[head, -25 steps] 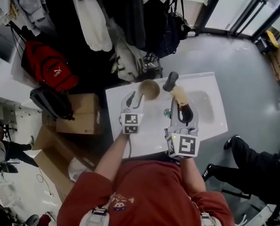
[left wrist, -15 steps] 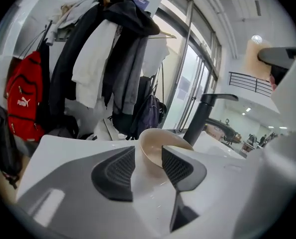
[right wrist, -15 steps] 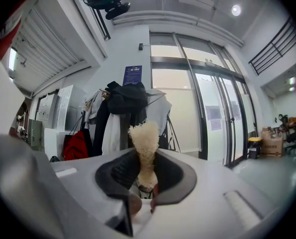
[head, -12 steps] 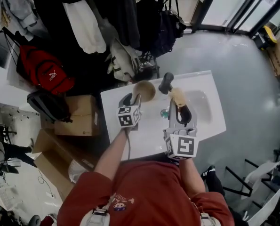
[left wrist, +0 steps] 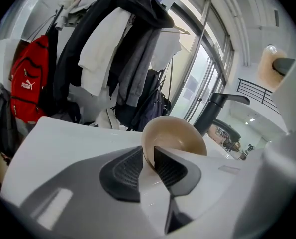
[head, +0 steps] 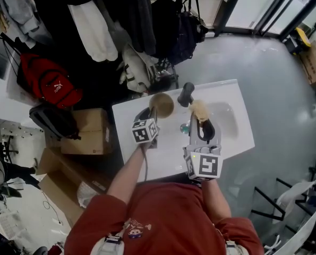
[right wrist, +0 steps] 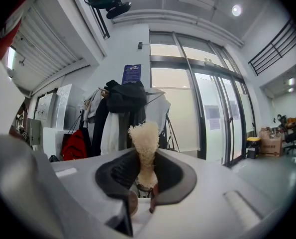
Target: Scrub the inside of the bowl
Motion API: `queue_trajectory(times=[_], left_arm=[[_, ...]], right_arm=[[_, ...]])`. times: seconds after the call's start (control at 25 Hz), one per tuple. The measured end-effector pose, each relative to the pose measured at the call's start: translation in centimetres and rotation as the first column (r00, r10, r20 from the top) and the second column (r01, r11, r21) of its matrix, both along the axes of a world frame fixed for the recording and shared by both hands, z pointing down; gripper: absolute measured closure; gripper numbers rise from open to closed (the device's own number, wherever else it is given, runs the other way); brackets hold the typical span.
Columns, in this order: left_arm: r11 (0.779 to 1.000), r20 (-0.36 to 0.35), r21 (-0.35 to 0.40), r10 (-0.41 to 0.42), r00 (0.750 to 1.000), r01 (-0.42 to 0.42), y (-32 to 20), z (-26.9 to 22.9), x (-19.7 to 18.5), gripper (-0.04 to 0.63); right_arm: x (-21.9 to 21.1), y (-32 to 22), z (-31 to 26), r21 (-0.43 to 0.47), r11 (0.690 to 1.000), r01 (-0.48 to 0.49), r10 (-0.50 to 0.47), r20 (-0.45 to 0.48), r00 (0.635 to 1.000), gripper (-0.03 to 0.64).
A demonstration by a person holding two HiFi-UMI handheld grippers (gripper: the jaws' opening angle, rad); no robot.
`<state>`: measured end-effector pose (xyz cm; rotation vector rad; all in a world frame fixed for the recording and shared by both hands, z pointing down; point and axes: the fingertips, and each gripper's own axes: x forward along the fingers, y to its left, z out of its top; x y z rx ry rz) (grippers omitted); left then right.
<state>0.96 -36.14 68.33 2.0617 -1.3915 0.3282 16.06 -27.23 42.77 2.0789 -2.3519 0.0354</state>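
1. The left claw [left wrist: 148,164] is now being held at the near rim of the bowl [left wrist: 180,136]. A second ago it was being held short of the bowl and clear of it.
2. Its jaws have just been closing, from wide to narrow. In the left gripper view the rim is being taken between the pads, one pad inside the bowl and one outside. The rim appears to be pinched.
3. The bowl is being kept at the back left of the white surface [head: 163,153], just beside the black tap [head: 187,93]. Its place there is unchanged. Whether it is being lifted off the surface cannot be told.
4. The right claw [right wrist: 144,176] is being kept clamped on a pale fibrous scrubber [right wrist: 145,138], as it was a second ago. In the head view the scrubber is being held over the basin [head: 227,118], right of the tap and apart from the bowl.
5. Judgement: the bowl is being secured so that it can be steadied or tilted. The scrubbing itself is not yet being done, since nothing is touching the inside of the bowl.
6. Judgement: the scrubber is next being called for inside the bowl. A pinch on a thin rim is being noted as a possible slip point once pressure is applied.
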Motion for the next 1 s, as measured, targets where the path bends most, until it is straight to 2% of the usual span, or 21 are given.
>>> queue_trajectory(times=[0.16, 0.4, 0.68, 1.0], left_arm=[[1.000, 0.006, 0.004, -0.010, 1.000, 0.010, -0.1, -0.1, -0.2, 0.545], [1.000, -0.017, -0.017, -0.020, 1.000, 0.020, 0.2, -0.1, -0.4, 0.557], [1.000, -0.006, 0.012, -0.004, 1.000, 0.004, 0.6, -1.3, -0.1, 0.568], [0.999, 0.002, 0.040, -0.032, 0.999, 0.032, 1.1, -2.8, -1.3, 0.572]], right_arm=[[0.2, 0.0, 0.4, -0.010, 1.000, -0.006, 0.006, -0.012, 1.000, 0.540], [-0.1, 0.0, 0.2, -0.009, 1.000, -0.001, 0.001, -0.024, 1.000, 0.540], [-0.4, 0.4, -0.1, -0.003, 1.000, 0.001, -0.001, -0.019, 1.000, 0.540], [-1.1, 0.9, -0.4, 0.007, 1.000, 0.006, -0.006, -0.014, 1.000, 0.540]])
